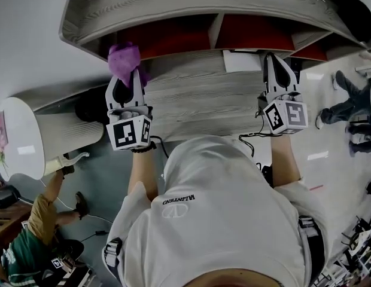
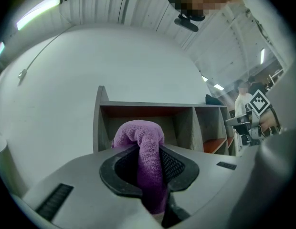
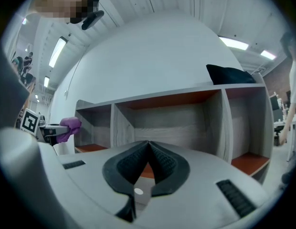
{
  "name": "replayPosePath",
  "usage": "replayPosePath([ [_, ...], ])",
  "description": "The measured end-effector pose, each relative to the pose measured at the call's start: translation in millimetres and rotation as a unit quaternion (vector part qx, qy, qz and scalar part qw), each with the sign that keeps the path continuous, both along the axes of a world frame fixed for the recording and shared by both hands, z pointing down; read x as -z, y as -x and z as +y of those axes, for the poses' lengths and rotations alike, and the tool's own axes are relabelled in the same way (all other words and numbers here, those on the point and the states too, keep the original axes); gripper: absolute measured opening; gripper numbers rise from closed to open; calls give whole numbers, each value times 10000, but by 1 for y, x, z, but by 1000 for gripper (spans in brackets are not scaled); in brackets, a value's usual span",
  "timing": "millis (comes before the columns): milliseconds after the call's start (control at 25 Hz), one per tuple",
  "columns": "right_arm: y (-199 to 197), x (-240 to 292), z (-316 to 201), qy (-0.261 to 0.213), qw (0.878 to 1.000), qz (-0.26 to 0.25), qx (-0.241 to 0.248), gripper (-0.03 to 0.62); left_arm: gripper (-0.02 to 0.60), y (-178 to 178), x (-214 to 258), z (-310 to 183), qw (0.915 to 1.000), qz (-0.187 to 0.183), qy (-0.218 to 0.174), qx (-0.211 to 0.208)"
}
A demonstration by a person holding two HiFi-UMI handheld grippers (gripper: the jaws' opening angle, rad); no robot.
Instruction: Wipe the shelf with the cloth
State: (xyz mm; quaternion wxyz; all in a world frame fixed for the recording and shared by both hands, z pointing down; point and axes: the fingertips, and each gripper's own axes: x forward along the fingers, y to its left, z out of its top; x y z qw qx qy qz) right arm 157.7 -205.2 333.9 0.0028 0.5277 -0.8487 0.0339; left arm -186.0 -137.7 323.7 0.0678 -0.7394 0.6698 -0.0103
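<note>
Purple cloth (image 1: 124, 58) ×1, clamped in left hand-held gripper (image 1: 127, 76) | right hand-held gripper (image 1: 279, 61) closed, empty | shelf (image 1: 203, 100) ×1

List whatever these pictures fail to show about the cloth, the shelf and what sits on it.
- Lower end of the cloth: left gripper view, buried between the jaws of the left tool.
- Whether the cloth touches the shelf: head view, the steep angle leaves it unclear.
- Middle compartment's floor: right gripper view, mostly covered by the right tool.
- The dark thing on the shelf top: right gripper view, too small to identify.
</note>
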Motion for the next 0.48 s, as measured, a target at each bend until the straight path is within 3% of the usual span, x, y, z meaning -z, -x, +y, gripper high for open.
replayPosePath([
  [480,-17,1,-4,25,9999,-88,-145,-2,78,0,10,2,10000,-42,-80,12],
])
